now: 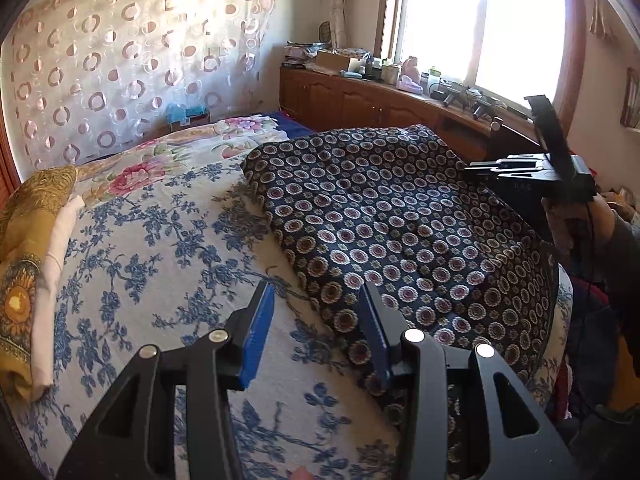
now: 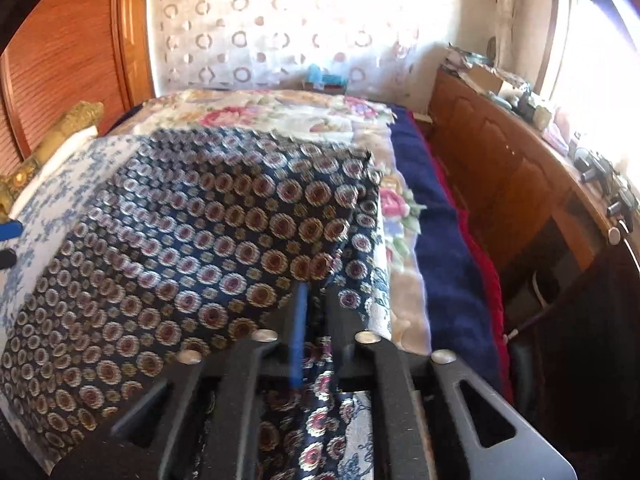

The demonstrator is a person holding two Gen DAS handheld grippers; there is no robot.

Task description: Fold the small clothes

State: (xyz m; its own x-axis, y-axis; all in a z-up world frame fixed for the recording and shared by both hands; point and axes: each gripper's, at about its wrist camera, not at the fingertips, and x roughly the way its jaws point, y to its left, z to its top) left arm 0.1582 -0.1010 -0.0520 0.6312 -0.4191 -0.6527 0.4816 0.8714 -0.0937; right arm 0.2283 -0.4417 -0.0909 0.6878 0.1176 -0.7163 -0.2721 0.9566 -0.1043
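At far left a folded pile of mustard-yellow and white cloths (image 1: 28,280) waits at the edge of the blue-flowered cream bedspread (image 1: 132,264), likely parked clear of my folding space. My left gripper (image 1: 316,332) hovers spread wide over the near hem of the dark navy garment with round floral medallions (image 1: 400,216), ready to bite. My right gripper (image 2: 316,312) pinches that garment's raised edge. No containers hold anything here.

No text, label or number can be read anywhere.
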